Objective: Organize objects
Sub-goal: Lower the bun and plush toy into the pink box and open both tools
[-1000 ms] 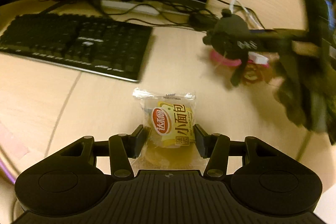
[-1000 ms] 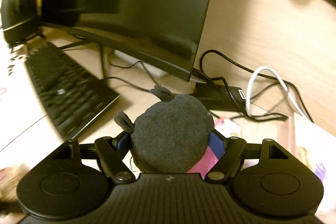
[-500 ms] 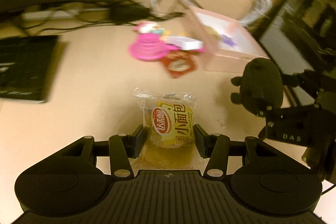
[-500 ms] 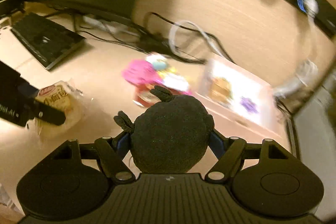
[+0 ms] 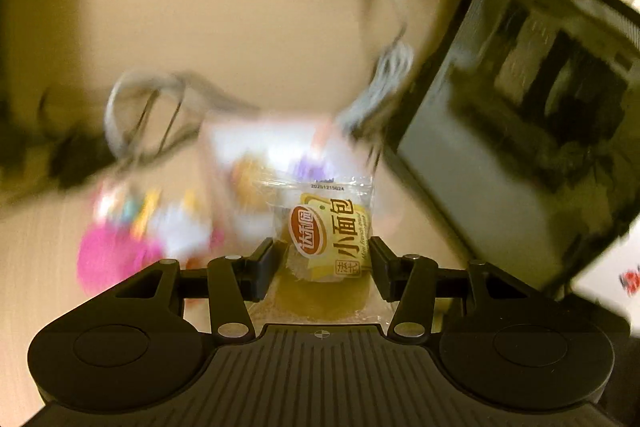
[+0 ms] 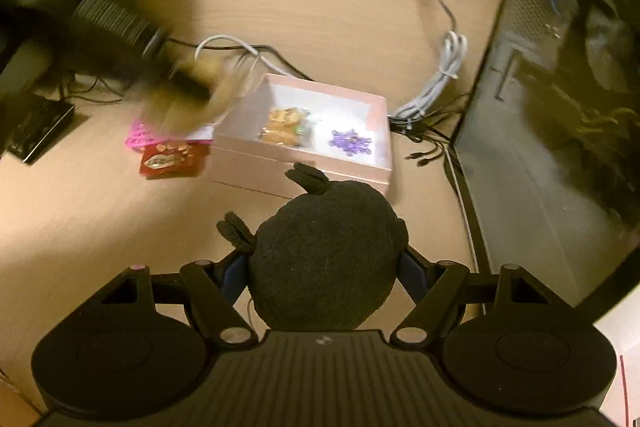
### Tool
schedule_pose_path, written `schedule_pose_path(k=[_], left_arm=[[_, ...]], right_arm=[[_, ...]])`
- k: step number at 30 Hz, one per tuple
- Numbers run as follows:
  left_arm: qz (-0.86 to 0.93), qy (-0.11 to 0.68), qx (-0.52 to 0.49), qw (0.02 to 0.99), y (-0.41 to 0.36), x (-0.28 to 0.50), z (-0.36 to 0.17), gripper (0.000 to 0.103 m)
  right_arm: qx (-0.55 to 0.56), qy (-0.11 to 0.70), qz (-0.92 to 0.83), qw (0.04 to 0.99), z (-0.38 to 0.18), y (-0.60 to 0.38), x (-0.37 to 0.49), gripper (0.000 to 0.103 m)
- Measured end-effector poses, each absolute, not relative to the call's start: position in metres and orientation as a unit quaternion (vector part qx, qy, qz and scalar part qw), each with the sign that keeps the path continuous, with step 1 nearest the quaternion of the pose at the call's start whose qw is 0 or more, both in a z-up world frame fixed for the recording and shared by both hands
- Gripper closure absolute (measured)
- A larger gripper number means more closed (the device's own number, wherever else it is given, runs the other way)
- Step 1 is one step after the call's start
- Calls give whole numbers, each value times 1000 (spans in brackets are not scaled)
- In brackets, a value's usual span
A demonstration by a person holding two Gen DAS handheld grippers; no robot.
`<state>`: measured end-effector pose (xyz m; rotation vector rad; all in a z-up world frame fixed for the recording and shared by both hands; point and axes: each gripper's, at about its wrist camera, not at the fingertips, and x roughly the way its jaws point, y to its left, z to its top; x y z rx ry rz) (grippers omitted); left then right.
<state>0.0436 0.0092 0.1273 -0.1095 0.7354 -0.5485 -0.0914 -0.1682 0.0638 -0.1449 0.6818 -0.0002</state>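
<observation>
1. Left wrist view: the left gripper point(image 5: 322, 259) has its jaws clamped on a clear-wrapped yellow bread packet point(image 5: 326, 231) – light, crinkly and squashable, best held mid-body – over the blurred pink cardboard box point(image 5: 276, 143).
2. Right wrist view: the right gripper point(image 6: 322, 269) squeezes a soft black plush toy point(image 6: 324, 259) just short of that open box point(image 6: 300, 169); the dark computer case point(image 6: 560, 107) crowds one side – the wooden table point(image 6: 80, 219) lies free opposite.

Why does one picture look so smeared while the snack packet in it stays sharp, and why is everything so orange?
Left wrist view: the background box and pink clutter streak with motion blur, while the bread packet, gripped in the jaws, stays crisp. Right wrist view: mostly sharp, the black plush toy clear, only the blurred left gripper smeared. Both views: warm, dim lighting and fisheye bending at the edges.
</observation>
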Motion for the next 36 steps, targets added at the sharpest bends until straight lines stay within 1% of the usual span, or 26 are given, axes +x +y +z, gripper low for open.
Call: schedule_pose_path(k=[4, 7, 9, 10, 11, 12, 13, 15, 17, 19, 22, 25, 29, 32, 33, 36], left_arm=[[-264, 301, -44, 915, -26, 76, 160, 49], [-252, 285, -58, 923, -47, 102, 167, 49], [-252, 272, -48, 927, -60, 117, 157, 48], [-248, 263, -22, 932, -69, 123, 145, 47], [-240, 269, 18, 932, -80, 129, 130, 48], [-241, 295, 44, 924, -90, 137, 111, 49], [-247, 316, 39, 915, -91, 143, 97, 49], [-245, 326, -14, 913, -78, 146, 85, 48], [-229, 308, -68, 921, -57, 140, 89, 48], [-209, 296, -97, 927, -32, 127, 95, 49], [-189, 296, -100, 931, 7, 96, 93, 49], [-153, 317, -103, 930, 51, 63, 75, 49], [-114, 347, -118, 923, 95, 22, 52, 49], [-91, 370, -135, 915, 118, 4, 41, 49], [-81, 377, -138, 912, 127, -1, 38, 49], [-65, 398, -141, 904, 142, -9, 29, 49]], right_arm=[[-50, 324, -4, 945, 67, -187, -96, 27], [-48, 315, -10, 948, 69, -192, -100, 27], [-43, 313, -11, 949, 70, -198, -102, 27], [-40, 313, -10, 949, 71, -200, -100, 27], [-38, 313, -7, 949, 71, -203, -100, 27], [-40, 313, -6, 949, 71, -203, -100, 27], [-43, 311, -4, 949, 72, -204, -100, 27], [-47, 307, 2, 951, 73, -207, -102, 27], [-43, 308, 9, 950, 73, -212, -99, 27], [-36, 313, 14, 949, 73, -217, -91, 27], [-29, 303, 25, 952, 79, -222, -73, 27], [-16, 283, 41, 958, 99, -225, -44, 27], [-4, 239, 49, 970, 135, -217, 15, 27], [5, 227, 41, 973, 151, -212, 68, 27], [5, 229, 36, 973, 153, -209, 84, 26], [22, 265, 26, 964, 140, -209, 124, 14]])
